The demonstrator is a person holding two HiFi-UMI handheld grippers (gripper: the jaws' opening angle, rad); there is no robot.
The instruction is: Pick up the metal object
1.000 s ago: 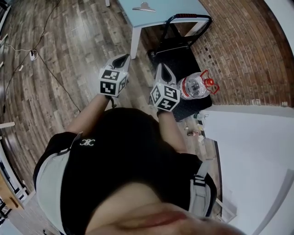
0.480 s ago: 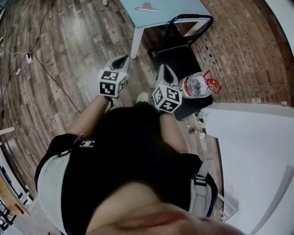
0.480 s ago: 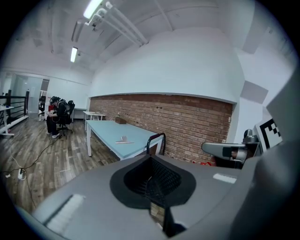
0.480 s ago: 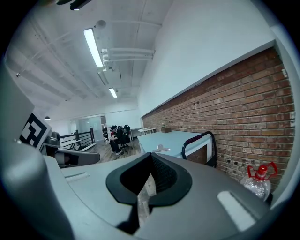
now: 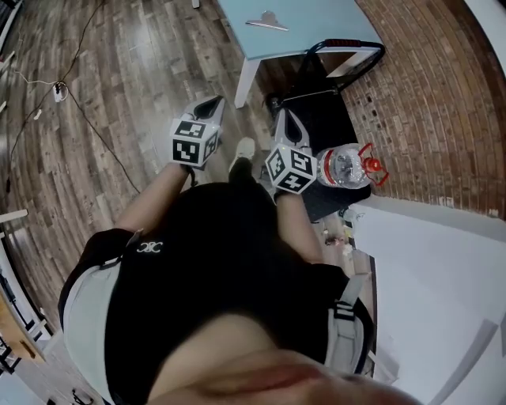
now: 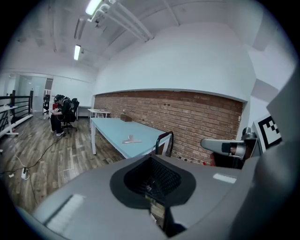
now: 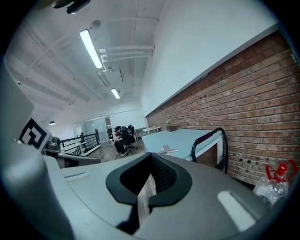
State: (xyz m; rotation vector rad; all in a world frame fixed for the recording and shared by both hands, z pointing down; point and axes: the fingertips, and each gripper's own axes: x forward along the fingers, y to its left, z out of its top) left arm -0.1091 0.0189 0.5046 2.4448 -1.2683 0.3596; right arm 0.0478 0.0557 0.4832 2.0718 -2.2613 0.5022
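Observation:
The metal object (image 5: 267, 21), a small silvery clip-like piece, lies on a light blue table (image 5: 316, 32) at the top of the head view. The left gripper view shows the metal object (image 6: 131, 139) far ahead on the table (image 6: 112, 131). In the right gripper view the metal object (image 7: 168, 151) is a small shape in the distance. My left gripper (image 5: 209, 106) and right gripper (image 5: 285, 120) are held side by side at waist height over the wooden floor, well short of the table. Both are shut with nothing between the pads (image 6: 159, 176) (image 7: 161, 178).
A black hand cart (image 5: 332, 103) with a red-tipped handle stands by the brick wall (image 5: 427, 103), beside the table. A clear water bottle (image 5: 348, 166) with a red cap lies on it. A cable and power strip (image 5: 59, 91) lie on the floor at left. People sit at desks (image 6: 63, 112) far off.
The table, cart and bottle have slid lower and rightward in the head view, and a white shoe now shows between the grippers. Both grippers stay shut and level.

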